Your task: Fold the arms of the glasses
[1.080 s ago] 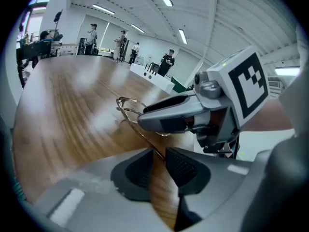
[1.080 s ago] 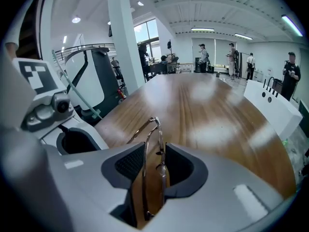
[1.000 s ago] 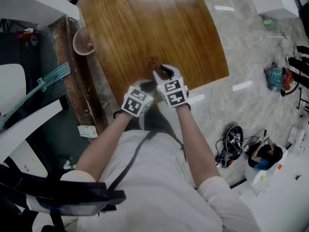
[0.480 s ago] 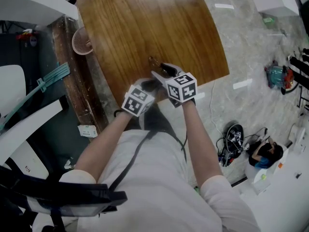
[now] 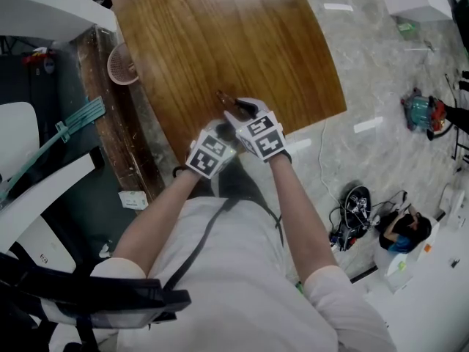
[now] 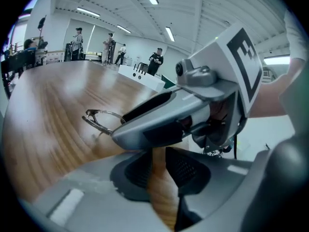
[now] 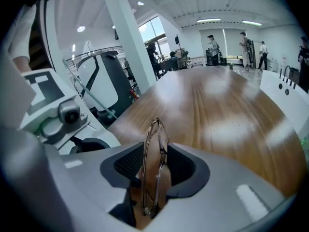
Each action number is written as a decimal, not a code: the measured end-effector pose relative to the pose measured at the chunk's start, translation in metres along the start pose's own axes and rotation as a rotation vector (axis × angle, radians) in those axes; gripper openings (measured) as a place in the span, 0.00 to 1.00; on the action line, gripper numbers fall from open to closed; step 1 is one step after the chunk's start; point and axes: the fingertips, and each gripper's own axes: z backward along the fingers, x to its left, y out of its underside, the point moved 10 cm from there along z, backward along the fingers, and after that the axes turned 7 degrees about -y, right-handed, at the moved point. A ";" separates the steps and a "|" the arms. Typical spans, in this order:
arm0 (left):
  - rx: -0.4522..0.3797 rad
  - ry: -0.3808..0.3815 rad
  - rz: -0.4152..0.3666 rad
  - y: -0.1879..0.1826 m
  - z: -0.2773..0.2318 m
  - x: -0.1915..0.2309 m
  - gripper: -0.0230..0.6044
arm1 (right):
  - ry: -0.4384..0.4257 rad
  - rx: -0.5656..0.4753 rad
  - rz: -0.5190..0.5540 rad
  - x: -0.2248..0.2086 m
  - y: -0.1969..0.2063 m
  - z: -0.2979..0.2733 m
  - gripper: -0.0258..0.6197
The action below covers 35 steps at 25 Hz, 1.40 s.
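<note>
Caught the glasses (image 6: pixel 100 120) edge-on in the right tool (image 7: pixel 155 167), pads closing in on the thin wire frame and touching it on both sides. Held them just clear of the tabletop (image 5: pixel 220 35), over its near edge, right in front of the body. Looked close to folded, going by the flat, narrow stack of wire between the pads, though hard to be sure of both arms. Pinched them upright like that, most likely, to keep the lenses off the wood and the hinges within reach. Left the left tool (image 6: pixel 157 170) parted and empty, nothing but bare wood in the gap. Parked it low and just behind the right one, probably ready to nudge an arm shut. Angled both forearms inward from the body, elbows wide, wrists close. Pitched both tools steeply down toward that near edge, with the right one crossing over the nose of the left.
</note>
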 end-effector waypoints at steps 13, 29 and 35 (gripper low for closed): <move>0.006 -0.035 0.017 0.031 0.039 0.014 0.14 | -0.006 0.112 0.557 0.026 0.006 -0.003 0.27; -0.129 -0.173 0.063 0.029 0.097 0.034 0.06 | 0.068 0.155 0.822 0.050 0.017 -0.015 0.34; -0.202 -0.193 0.027 0.017 0.122 0.031 0.04 | 0.155 -0.050 0.533 0.071 0.003 0.032 0.29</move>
